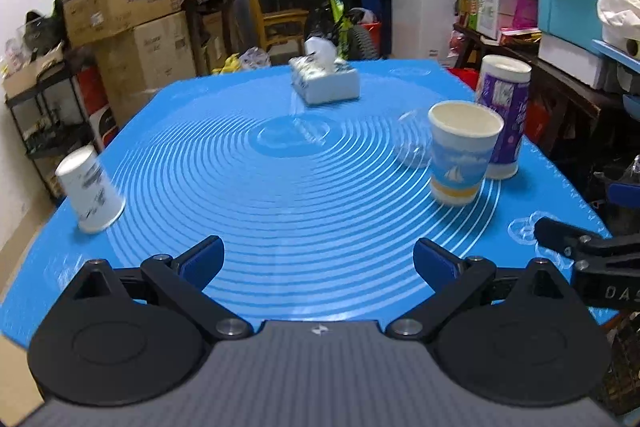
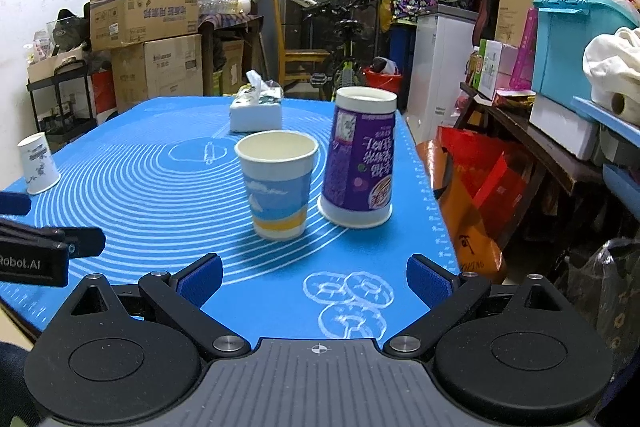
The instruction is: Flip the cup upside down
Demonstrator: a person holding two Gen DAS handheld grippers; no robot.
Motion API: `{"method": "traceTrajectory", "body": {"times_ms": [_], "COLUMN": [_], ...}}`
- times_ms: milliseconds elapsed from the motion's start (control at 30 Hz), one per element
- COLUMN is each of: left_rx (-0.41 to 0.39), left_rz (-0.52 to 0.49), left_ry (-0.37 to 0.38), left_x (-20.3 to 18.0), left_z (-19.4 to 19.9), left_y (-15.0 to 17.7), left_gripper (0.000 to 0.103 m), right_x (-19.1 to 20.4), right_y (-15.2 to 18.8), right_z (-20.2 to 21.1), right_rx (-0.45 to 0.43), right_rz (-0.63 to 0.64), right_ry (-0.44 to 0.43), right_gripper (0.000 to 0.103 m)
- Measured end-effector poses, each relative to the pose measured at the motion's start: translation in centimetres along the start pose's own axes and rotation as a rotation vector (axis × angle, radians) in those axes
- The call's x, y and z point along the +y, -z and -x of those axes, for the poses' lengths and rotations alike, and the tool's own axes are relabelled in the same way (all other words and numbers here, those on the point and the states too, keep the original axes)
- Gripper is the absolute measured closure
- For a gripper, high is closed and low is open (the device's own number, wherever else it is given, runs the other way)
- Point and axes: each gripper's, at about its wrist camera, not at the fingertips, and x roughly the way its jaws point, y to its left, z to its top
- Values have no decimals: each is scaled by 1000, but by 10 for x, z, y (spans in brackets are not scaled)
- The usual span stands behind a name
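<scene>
**Inspector:** Nearest the lens, left tool: blue pads spread wide, nothing between them, hovering over the blue mat on the desk.

**Clerk:** Contents, left to right?

**Inspector:** White paper cup at the far left edge, mouth down, leaning slightly. Tissue box toward the back centre, blurred in the left view. Sailboat cup right of centre, upright, mouth open to the ceiling. Purple cup just behind and to its right, inverted, rim on the mat.

**Clerk:** Are those two touching?

**Inspector:** Right view shows them just beside each other; contact cannot be confirmed.

**Clerk:** Right tool?

**Inspector:** Right tool likewise spread, gripping nothing. Sailboat cup stands ahead of it, slightly left of its centre line, clear of both pads. Purple cup to the right of that, white cup far left, tissue box behind. Doughnut drawings are printed on the mat between the pads.
</scene>
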Motion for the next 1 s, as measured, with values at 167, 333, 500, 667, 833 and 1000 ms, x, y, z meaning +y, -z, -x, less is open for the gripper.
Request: {"method": "traceTrajectory", "body": {"times_ms": [167, 333, 500, 667, 833, 1000], "left_rx": [-23, -21, -2, 9, 34, 12], "left_rz": [-28, -29, -34, -50, -86, -100], "left_ry": [14, 58, 123, 178, 221, 247], "left_x": [-16, -23, -32, -47, -62, -74], "left_z": [-16, -35, -56, -73, -89, -103], "left_y": [-18, -34, -44, -50, -51, -56], "left_gripper": [3, 3, 3, 3, 3, 4], "right_x": [-10, -24, -38, -50, -57, -62], "right_y": [-9, -15, -18, -19, -17, -16], "right_z": [-13, -28, -41, -52, -63, -70], "right_rx": [-13, -16, -13, -9, 1, 9], "right_rz": [4, 1, -10, -20, -26, -29], "right_ry": [15, 34, 61, 78, 85, 86], "right_gripper": [5, 5, 5, 5, 5, 5]}}
